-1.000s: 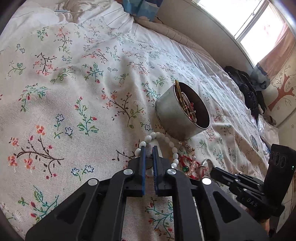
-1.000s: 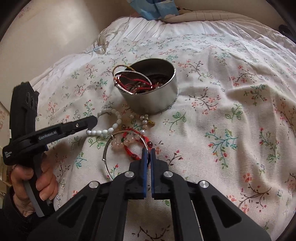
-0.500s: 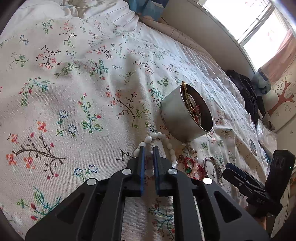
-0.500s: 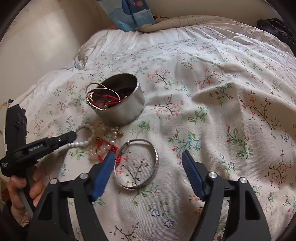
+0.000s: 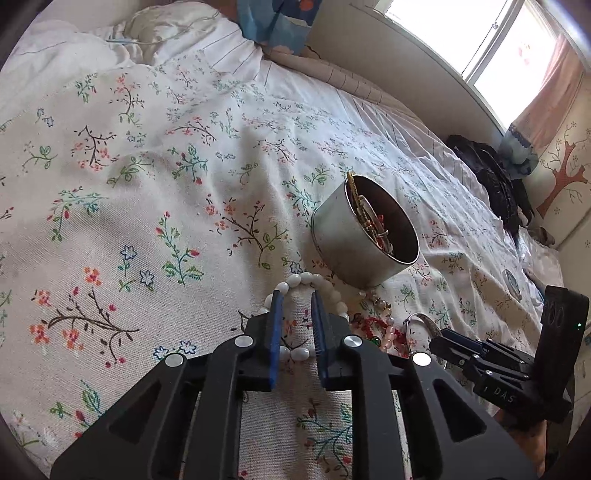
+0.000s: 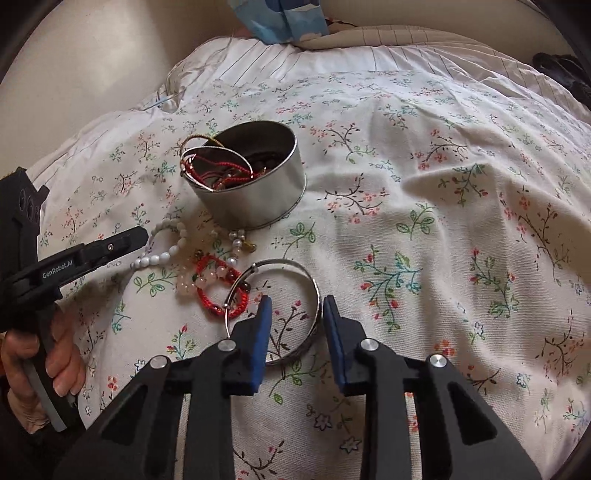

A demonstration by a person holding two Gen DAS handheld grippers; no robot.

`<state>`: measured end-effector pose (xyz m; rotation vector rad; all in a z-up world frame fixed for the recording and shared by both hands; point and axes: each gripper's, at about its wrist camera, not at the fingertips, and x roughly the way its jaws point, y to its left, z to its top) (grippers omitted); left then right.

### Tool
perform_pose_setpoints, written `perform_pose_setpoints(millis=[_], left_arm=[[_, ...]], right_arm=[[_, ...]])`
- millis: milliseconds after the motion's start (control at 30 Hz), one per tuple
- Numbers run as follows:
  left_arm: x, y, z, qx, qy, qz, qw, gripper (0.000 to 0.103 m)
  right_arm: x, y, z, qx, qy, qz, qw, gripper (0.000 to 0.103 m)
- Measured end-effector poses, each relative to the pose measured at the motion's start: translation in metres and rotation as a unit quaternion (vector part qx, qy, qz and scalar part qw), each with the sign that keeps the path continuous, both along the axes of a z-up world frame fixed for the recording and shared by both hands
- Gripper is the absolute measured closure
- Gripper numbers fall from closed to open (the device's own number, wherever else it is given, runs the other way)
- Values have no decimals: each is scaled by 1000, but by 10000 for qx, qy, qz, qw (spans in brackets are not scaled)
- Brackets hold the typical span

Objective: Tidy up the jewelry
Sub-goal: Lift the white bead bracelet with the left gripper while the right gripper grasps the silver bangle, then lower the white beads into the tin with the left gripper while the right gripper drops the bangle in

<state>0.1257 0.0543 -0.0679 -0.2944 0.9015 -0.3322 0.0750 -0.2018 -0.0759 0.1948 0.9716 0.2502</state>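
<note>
Silver bangle (image 6: 291, 295): likely rigid, light and slick; judged best pinched across its near rim.
Right gripper (image 6: 295, 314): open, empty, straddling the bangle's right rim at 6 o'clock of the tin (image 6: 251, 184).
White bead bracelet (image 5: 310, 280): probably limp, beads liable to roll.
Left gripper (image 5: 297, 314): parted, over that loop, nothing clamped.

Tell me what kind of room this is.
Most likely a bedroom: the jewelry tin sits on a bed under a floral bedspread, with a pillow at its head and a curtained window beside it.
</note>
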Motion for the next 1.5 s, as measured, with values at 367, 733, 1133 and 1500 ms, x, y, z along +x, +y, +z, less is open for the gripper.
perform_pose_setpoints(millis=[367,733,1133,1500], left_arm=[[20,7,-18,-101,322,175,9993,57],[-1,-3,3,-50,-307,-317,9990,93],[4,0,1,50,-269,-145,9995,41],[-2,-21,-1,633,-328,-697,9950,96]], right_arm=[[9,29,-11,-529,182,443,9975,26],[-1,4,4,-154,-138,17,9998,44],[1,0,6,-26,-211,-8,9998,44],[1,-5,8,158,-230,-37,9996,44]])
